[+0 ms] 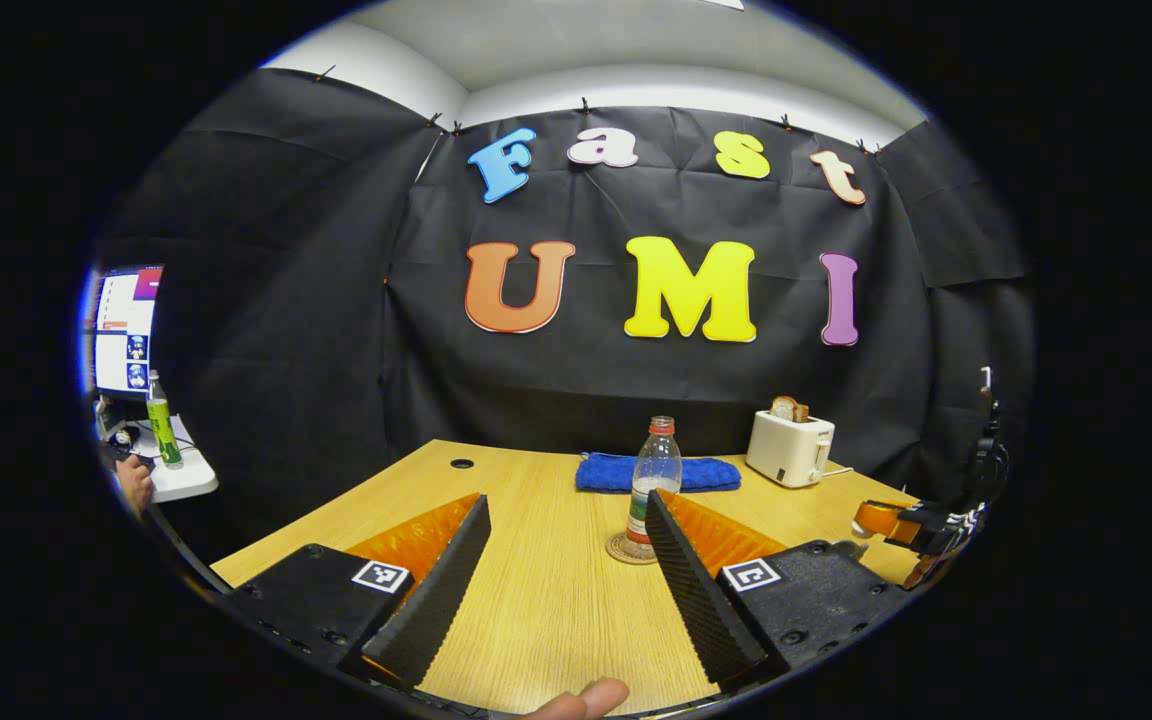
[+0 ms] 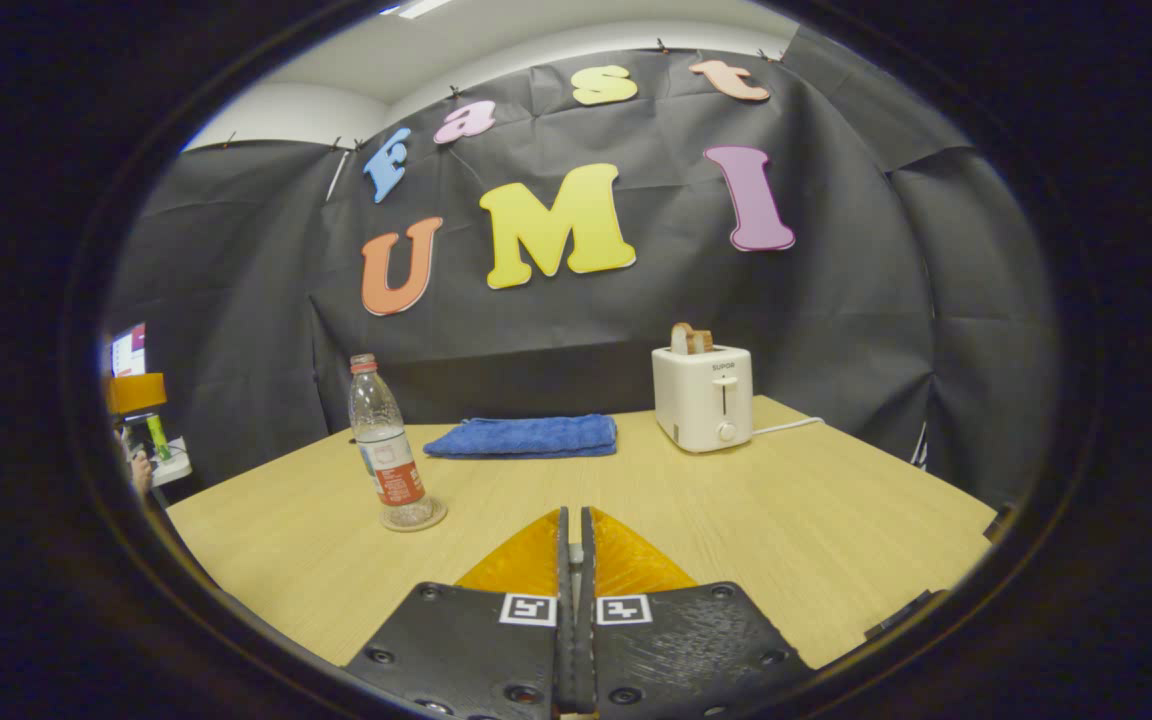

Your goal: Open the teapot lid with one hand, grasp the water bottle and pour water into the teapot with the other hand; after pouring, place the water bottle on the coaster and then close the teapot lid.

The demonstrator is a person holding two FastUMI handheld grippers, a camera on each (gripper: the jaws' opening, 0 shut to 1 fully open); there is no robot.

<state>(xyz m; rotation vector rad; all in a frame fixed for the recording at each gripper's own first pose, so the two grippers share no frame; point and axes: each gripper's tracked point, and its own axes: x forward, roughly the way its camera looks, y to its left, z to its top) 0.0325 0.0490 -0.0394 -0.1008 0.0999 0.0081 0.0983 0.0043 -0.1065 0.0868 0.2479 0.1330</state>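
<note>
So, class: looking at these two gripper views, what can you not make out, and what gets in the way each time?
1. Left gripper view: the right finger covers part of the coaster and the water bottle's base.
2. Left gripper view: the other gripper is cut by the image edge, so its jaws can't be judged there.
3. Both views: the bottle's label is too small to read.
4. Right gripper view: the bread in the toaster is partly sunk in its slot.

Left tongs spread wide over the worktop, gripping nothing. Water bottle upright on coaster ahead; blue towel behind it, toaster to the right.
</note>
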